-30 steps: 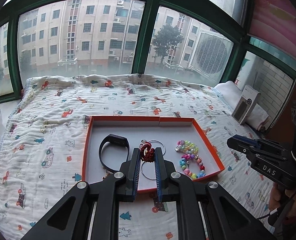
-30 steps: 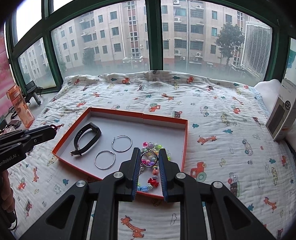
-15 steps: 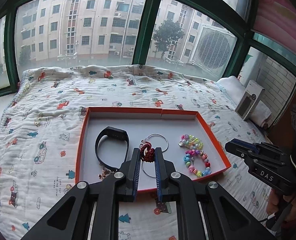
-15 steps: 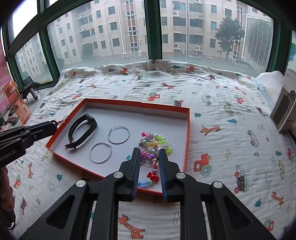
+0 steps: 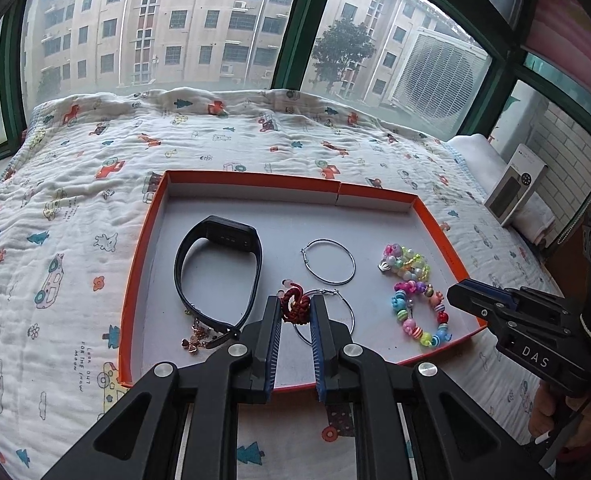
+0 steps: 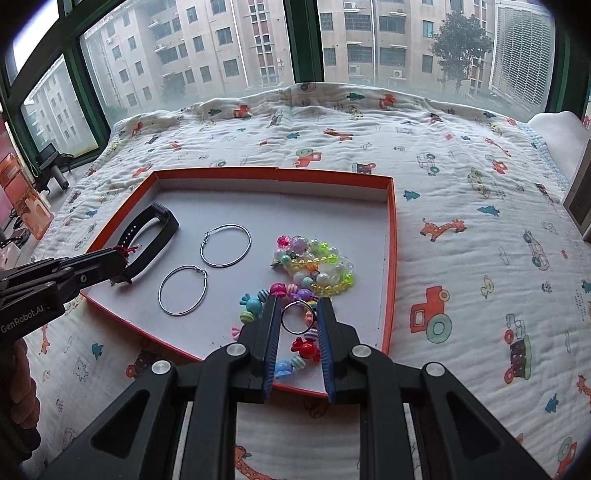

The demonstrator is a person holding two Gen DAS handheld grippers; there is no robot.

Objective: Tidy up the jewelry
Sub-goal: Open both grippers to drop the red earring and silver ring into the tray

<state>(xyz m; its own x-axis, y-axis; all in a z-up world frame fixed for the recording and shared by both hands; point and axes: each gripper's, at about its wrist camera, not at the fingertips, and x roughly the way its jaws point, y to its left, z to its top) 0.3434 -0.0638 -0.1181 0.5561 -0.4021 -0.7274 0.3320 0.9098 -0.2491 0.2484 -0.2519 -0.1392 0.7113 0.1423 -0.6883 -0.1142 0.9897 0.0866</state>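
Note:
An orange-rimmed tray (image 5: pixel 255 179) (image 6: pixel 391 264) lies on the bed. It holds a black wristband (image 5: pixel 219 264) (image 6: pixel 147 236), two silver hoops (image 5: pixel 327 266) (image 6: pixel 225 245), two coloured bead bracelets (image 5: pixel 419 316) (image 6: pixel 319 268) and a small gold charm piece (image 5: pixel 195 338). My left gripper (image 5: pixel 295 306) is shut on a red knotted cord (image 5: pixel 294 305), above the tray's near side. My right gripper (image 6: pixel 298 318) is shut on a small silver ring (image 6: pixel 296 317), above the bead bracelets.
The tray sits on a white quilt printed with cartoon figures (image 5: pixel 75 208). A grey and white box (image 5: pixel 513 186) (image 6: pixel 587 196) leans on folded cloth at the right. An orange bottle (image 6: pixel 21 196) and small items stand at the left by the window.
Both grippers have moved forward and lower toward the tray, each still holding its item. The tray contents lie as before.

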